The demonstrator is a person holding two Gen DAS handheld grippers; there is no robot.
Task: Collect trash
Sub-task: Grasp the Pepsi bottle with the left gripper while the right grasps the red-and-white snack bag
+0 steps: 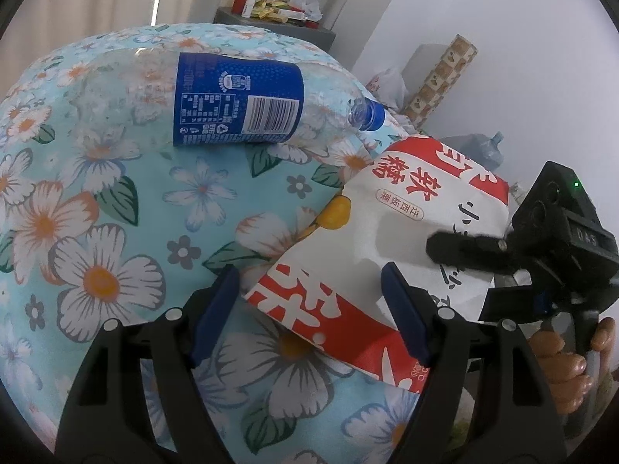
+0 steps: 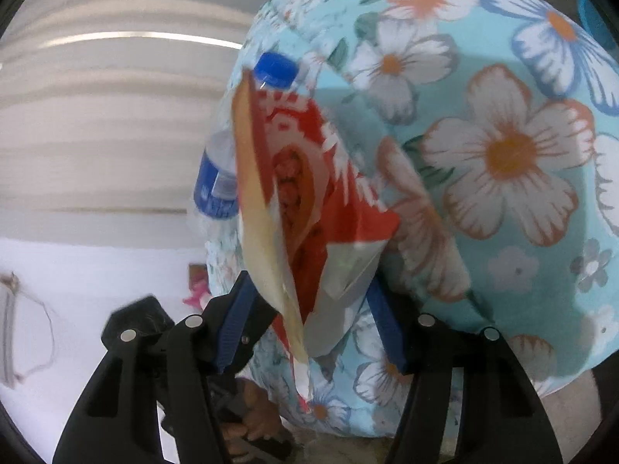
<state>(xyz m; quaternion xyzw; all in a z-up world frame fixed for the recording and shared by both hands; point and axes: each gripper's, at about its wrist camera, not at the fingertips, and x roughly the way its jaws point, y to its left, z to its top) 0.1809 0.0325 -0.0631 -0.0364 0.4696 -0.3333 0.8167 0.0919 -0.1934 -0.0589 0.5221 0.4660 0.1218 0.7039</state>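
Observation:
A red-and-white snack bag point(image 1: 367, 232) lies tilted on the flowered cloth point(image 1: 96, 212), its right end raised. My right gripper point(image 2: 309, 321) is shut on that end; the bag point(image 2: 309, 201) stands on edge between its blue pads. In the left wrist view one right finger point(image 1: 460, 247) rests on top of the bag. My left gripper point(image 1: 309, 309) is open, and the bag's near corner lies loose between its fingers. An empty clear bottle point(image 1: 236, 100) with a blue label and blue cap lies on its side beyond the bag; its cap point(image 2: 276, 69) shows behind the bag.
The flowered cloth point(image 2: 503, 154) covers a rounded surface that drops away at its edges. A grey shelf point(image 1: 271, 19) with a red flask and packets stands behind. To the right are a water jug point(image 1: 483, 150), a patterned roll point(image 1: 441, 77) and a person's hand point(image 1: 568, 359).

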